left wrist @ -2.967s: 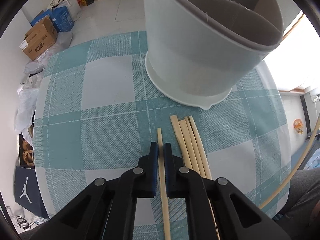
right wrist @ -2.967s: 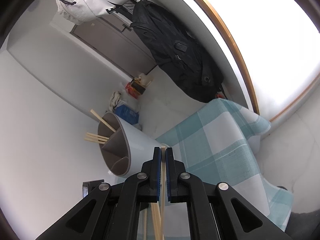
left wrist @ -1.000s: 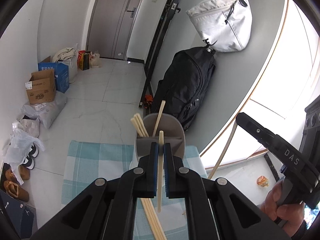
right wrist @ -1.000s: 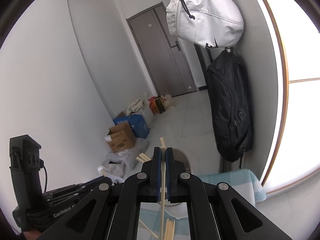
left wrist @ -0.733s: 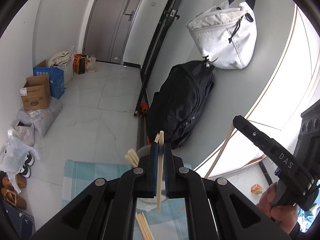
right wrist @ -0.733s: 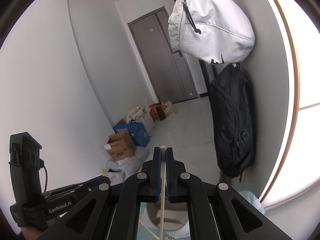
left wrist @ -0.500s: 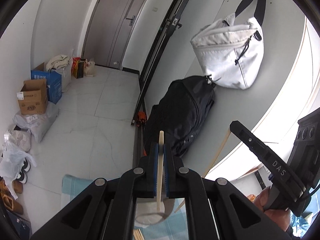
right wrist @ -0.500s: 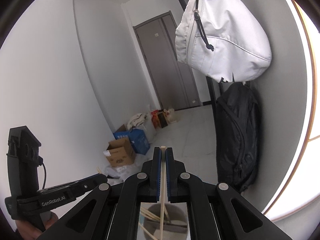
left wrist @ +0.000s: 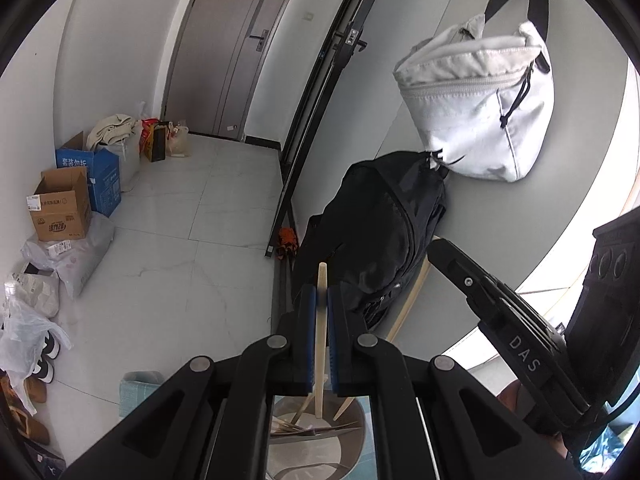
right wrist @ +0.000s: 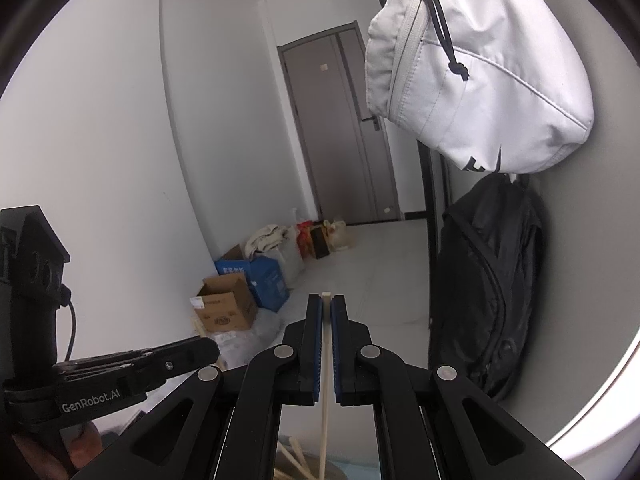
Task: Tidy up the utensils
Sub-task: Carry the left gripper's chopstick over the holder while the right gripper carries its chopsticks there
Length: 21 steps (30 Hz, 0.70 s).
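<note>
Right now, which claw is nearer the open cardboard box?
Left, probably. The left claw is on the cardboard box side; the right claw is farther over, toward the black backpack.

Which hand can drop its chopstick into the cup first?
Probably the left. The left hand-held gripper holds its chopstick upright, its lower tip right over the grey holder. The right hand-held gripper also grips a chopstick, but its view barely shows the holder.
</note>
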Motion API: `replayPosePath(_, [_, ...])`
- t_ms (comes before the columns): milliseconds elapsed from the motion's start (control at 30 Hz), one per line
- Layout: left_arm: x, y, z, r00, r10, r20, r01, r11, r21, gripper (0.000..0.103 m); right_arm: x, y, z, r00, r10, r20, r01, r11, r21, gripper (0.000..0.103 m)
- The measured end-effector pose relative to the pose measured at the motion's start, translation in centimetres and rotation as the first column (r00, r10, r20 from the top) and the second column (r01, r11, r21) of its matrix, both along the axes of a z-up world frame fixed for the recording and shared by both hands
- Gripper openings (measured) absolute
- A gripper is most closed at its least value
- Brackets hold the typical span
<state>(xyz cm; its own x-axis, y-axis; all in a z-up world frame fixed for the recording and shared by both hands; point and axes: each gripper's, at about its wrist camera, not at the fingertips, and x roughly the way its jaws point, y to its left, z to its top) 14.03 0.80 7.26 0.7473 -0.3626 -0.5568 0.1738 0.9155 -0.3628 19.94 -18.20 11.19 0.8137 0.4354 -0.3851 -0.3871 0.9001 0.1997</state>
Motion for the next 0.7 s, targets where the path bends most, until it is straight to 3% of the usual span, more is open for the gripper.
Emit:
replayPosePath(233, [0.1,-0.4,-1.8,0.999,-0.025,-0.040,0.026,0.999,0.019,0.001,0.3,0.3,-2.5,1.000,0.013,-0.005,-0.013,0.999,-0.033,0.004])
replayPosePath(700, [-0.3,-0.2,-3.7,0.993,-0.059,-0.107,0.059,0.998,-0.003,0.001,-0.8,1.4,-5.3,0.985,0.154,-0.084,-0.155,0.988,-0.003,0.006])
